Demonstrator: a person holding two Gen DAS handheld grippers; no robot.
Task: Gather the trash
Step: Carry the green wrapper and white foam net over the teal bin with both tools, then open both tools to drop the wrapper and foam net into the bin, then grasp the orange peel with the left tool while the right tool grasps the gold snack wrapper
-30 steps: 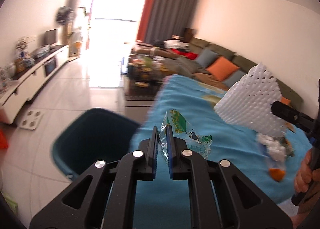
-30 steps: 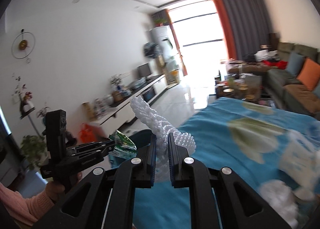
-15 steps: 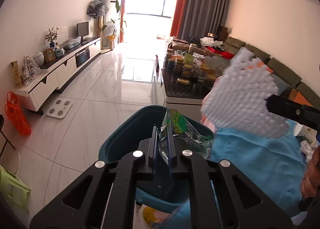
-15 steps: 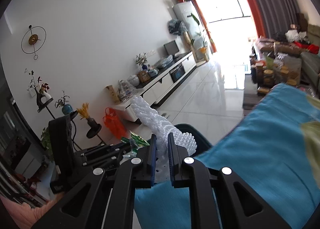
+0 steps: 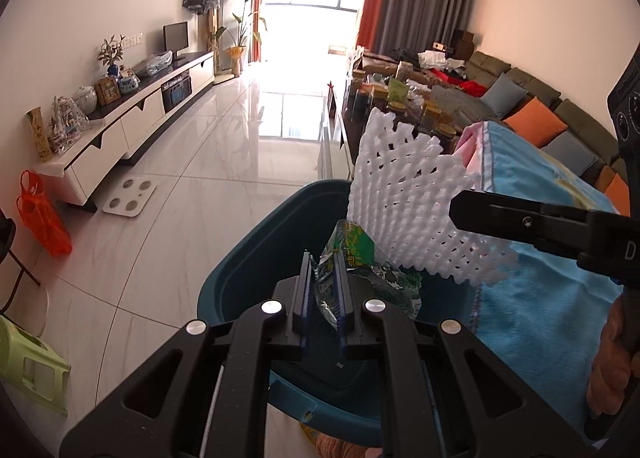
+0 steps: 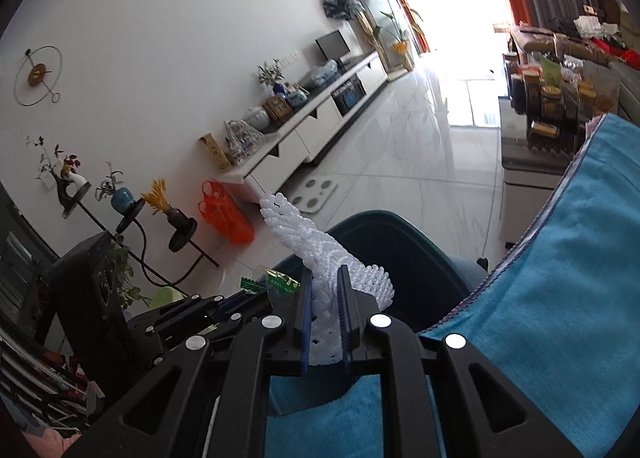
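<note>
Now | we see left hand-held gripper (image 5: 323,290) clamped on crinkled green-and-clear plastic wrapper (image 5: 352,250), above dark teal plastic bin (image 5: 256,254) | right hand-held gripper (image 6: 325,310) clamped on white foam mesh sleeve (image 6: 308,242), over same bin beside blue cloth-covered counter (image 6: 560,298).

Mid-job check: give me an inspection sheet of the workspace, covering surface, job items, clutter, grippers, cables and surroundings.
Surface: blue cloth covers the table beside the bin.
Job's things: green wrapper and white foam net, both held over the teal bin.
Clutter: nothing seen on the visible cloth.
Grippers: left gripper shut on the wrapper; right gripper shut on the foam net.
Cables: nothing seen.
Surroundings: white TV cabinet, orange bag, floor scale, sofa.
</note>
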